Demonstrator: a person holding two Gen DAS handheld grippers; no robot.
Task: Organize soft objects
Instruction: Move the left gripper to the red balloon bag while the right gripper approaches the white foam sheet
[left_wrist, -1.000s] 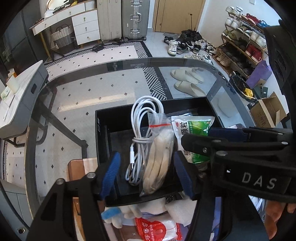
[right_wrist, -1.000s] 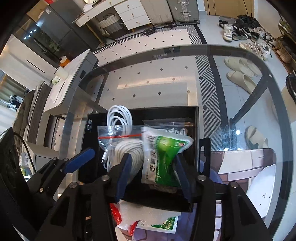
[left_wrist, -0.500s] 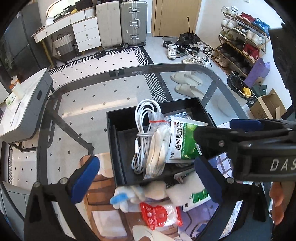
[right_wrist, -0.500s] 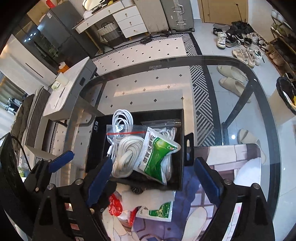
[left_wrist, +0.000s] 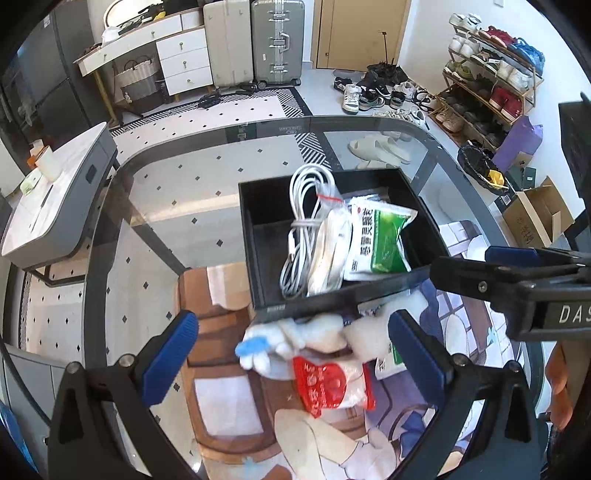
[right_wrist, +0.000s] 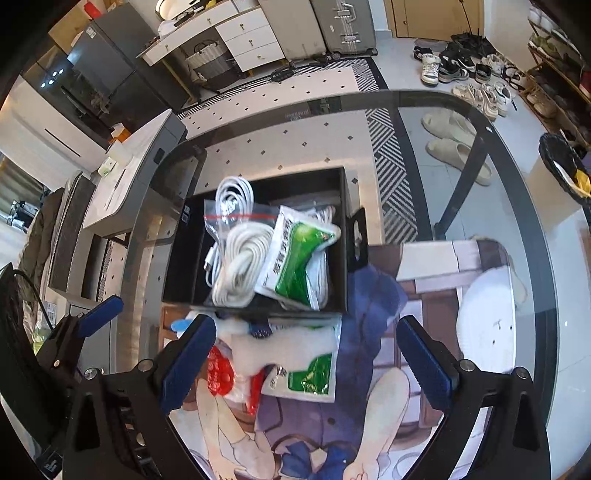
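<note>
Soft objects, two lots. Lot 1, inside black box (left_wrist: 258, 254) on glass table (left_wrist: 166, 192): white cable coil (left_wrist: 306, 206) at box's 12 o'clock end; clear zip bag w/ white cord (right_wrist: 240, 258) at ctr; green-white sachet (left_wrist: 380, 240) leaning on it toward 3 o'clock.

Lot 2, on printed mat (right_wrist: 369, 424) just beside box's 6 o'clock wall: white plush w/ blue tip (left_wrist: 280, 339); red-white packet (left_wrist: 328, 384) touching plush; second green-white sachet (right_wrist: 310, 373) at 4 o'clock of the pile, partly under a white foam piece (right_wrist: 295, 339).

Tongs, L gripper (left_wrist: 291, 354): jaws spread wide, blue pads either side of lot 2, pads apart from every item, holding nothing. Plush and red packet sit btwn the pads in the L wrist view.

Tongs, R gripper (right_wrist: 310, 362): jaws spread wide too, nothing held; foam piece and second sachet lie btwn pads, not touched. Its arm crosses the L view at 3 o'clock.
</note>
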